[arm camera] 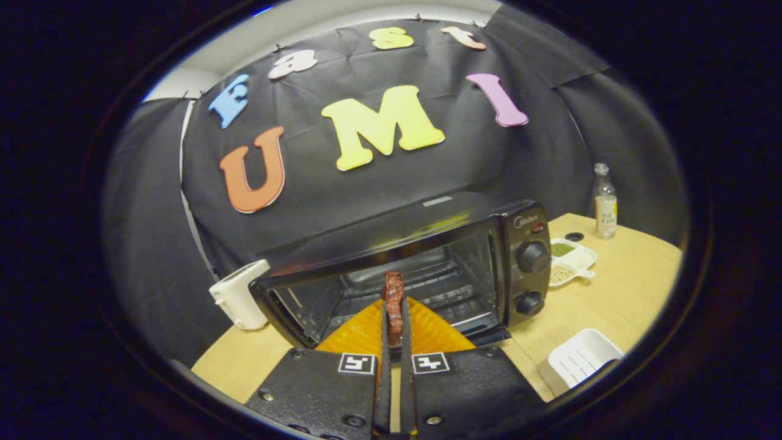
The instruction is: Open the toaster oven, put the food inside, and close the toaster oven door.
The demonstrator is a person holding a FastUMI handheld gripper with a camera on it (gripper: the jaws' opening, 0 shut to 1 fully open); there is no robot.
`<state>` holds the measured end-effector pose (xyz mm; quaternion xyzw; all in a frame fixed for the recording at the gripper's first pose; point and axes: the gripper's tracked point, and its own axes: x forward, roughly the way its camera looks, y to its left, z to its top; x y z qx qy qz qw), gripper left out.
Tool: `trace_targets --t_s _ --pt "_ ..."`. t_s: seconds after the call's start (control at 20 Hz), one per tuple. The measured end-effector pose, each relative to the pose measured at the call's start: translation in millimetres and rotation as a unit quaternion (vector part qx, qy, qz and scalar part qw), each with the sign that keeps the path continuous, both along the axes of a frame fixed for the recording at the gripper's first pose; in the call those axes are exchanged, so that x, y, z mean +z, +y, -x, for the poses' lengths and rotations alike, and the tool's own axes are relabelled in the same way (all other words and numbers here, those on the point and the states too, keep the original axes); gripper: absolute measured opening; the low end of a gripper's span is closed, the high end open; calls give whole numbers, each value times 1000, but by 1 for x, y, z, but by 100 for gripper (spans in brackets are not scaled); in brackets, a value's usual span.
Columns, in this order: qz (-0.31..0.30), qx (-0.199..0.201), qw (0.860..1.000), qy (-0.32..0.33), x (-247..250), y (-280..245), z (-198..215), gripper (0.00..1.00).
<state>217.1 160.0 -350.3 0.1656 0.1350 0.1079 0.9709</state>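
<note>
Between the nearly closed fingers of the gripper [394, 318], a dark reddish, rough-surfaced piece of food [393, 293] is pinched upright, raised above a ribbed orange plate [427, 333] partly hidden by the gripper body. Just beyond stands the black toaster oven [427, 256], its interior wire rack exposed; the door is hard to make out. A white container [583, 357] is cut off beside it on the wooden table [617, 293].

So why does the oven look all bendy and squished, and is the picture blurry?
In the gripper view the fisheye lens bows straight edges, so the toaster oven and table curve; the middle stays sharp, the meat held in the gripper reads clearly; a soft yellow reflection sits on the oven's top.
</note>
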Motion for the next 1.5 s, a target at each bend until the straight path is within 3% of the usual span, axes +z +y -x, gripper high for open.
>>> trace_targets --t_s 0.25,0.45,0.6,0.8,0.95,1.1,1.15,1.35,1.5 --pt "-105 2 994 7 1 20 -15 9" --pt "-193 -17 980 49 -13 9 -34 10" --pt "-211 -22 973 88 -34 10 -43 10" --pt "-190 -14 977 97 -41 12 -49 12" --pt "-117 -31 989 83 -38 -2 -51 48" --pt "-64 -18 995 75 -31 -6 -38 85" --pt "-44 -21 997 65 -26 -11 -30 92" --pt "44 3 999 31 -15 -9 22 98" --pt "73 33 997 16 -19 0 74 98"
